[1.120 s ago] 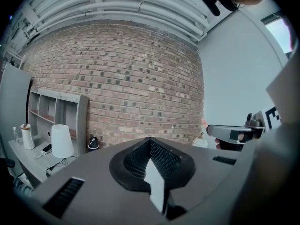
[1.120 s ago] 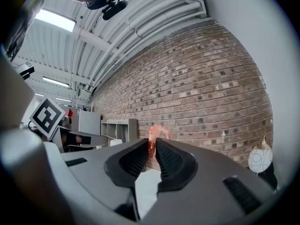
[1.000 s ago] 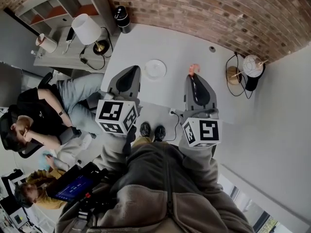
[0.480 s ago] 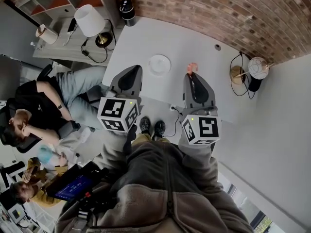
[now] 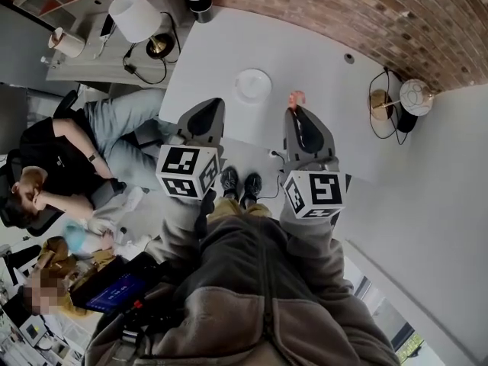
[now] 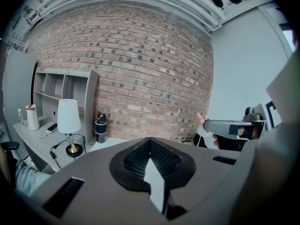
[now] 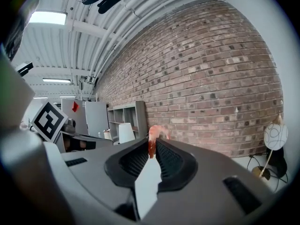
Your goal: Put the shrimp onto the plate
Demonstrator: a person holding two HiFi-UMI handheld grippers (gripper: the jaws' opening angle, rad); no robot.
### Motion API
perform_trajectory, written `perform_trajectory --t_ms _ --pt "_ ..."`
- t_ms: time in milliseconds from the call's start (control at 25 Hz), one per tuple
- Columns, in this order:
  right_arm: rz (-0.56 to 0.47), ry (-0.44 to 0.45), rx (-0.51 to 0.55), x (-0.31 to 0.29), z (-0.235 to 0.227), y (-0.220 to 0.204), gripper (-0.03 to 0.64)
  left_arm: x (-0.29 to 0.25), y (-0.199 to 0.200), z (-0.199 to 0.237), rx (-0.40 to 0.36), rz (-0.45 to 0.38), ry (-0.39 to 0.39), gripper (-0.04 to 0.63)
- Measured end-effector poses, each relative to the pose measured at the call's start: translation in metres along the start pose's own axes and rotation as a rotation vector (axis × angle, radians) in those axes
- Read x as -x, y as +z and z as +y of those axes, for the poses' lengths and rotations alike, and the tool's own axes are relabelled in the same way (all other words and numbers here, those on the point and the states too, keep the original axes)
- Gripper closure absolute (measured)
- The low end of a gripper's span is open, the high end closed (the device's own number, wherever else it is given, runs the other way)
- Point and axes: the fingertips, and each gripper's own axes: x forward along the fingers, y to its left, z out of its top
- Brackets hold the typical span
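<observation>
Nearer the round white plate (image 5: 252, 85) than a second before, the grey right gripper (image 5: 294, 110) pinched the curled pink shrimp (image 5: 296, 97) between its ribbed black pads over the smooth white table (image 5: 328, 63); the left gripper (image 5: 206, 107) hung pressed together, empty

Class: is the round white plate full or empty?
Empty. The round white plate lies bare in the head view; the pink shrimp is clamped in the right gripper.

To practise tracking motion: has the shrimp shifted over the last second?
Yes. In the head view the shrimp, held in the right gripper, has drawn leftward, closer to the plate.
</observation>
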Motion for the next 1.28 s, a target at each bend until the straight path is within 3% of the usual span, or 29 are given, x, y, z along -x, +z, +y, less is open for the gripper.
perform_trajectory --t_ms 640,1280 --pt "0.207 0.075 -0.039 -0.055 0.011 -0.104 0.570 -0.027 -0.093 0.027 0.072 0.189 0.018 0.591" --pt "0.384 0.075 -0.071 -0.085 -0.002 -0.194 0.569 -0.050 -0.171 0.044 0.135 0.347 0.031 0.591"
